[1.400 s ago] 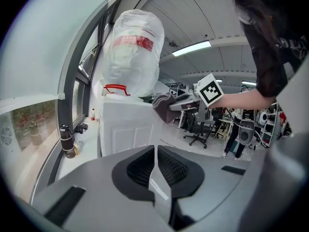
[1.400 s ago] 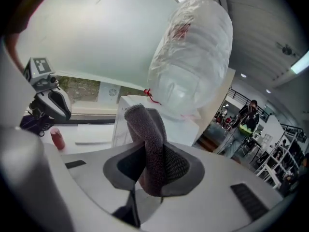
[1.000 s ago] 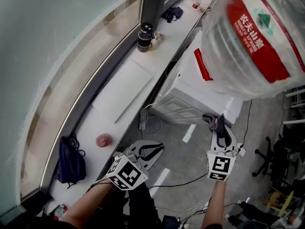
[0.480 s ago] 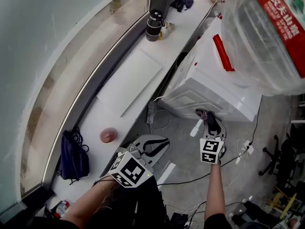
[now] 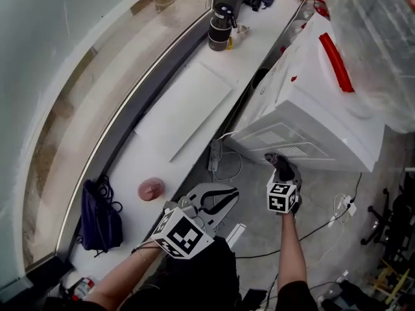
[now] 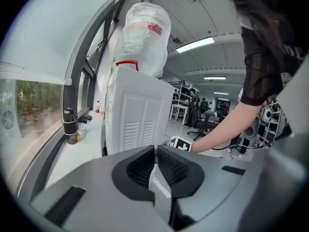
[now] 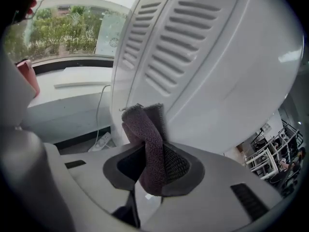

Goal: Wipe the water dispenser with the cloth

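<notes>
The white water dispenser (image 5: 311,109) stands at the right with a large clear bottle (image 5: 382,44) on top. My right gripper (image 5: 280,168) is shut on a dark purplish cloth (image 7: 149,144). The cloth's folded end sticks out past the jaws, right by the dispenser's vented lower panel (image 7: 164,57); I cannot tell if it touches. My left gripper (image 5: 217,203) hangs low over the floor, well left of the dispenser, shut and holding nothing. In the left gripper view (image 6: 156,161) the dispenser (image 6: 137,115) and its bottle (image 6: 145,33) stand ahead.
A white window ledge (image 5: 188,109) runs along the left, carrying a dark tumbler (image 5: 222,28), a pink round object (image 5: 151,188) and a dark blue bag (image 5: 100,216). A power strip (image 5: 215,155) and cables lie on the floor by the dispenser. An office chair (image 5: 389,219) stands at right.
My right gripper has carried the cloth forward and closer to the dispenser's vented lower panel. The left gripper has stayed about where it was.
</notes>
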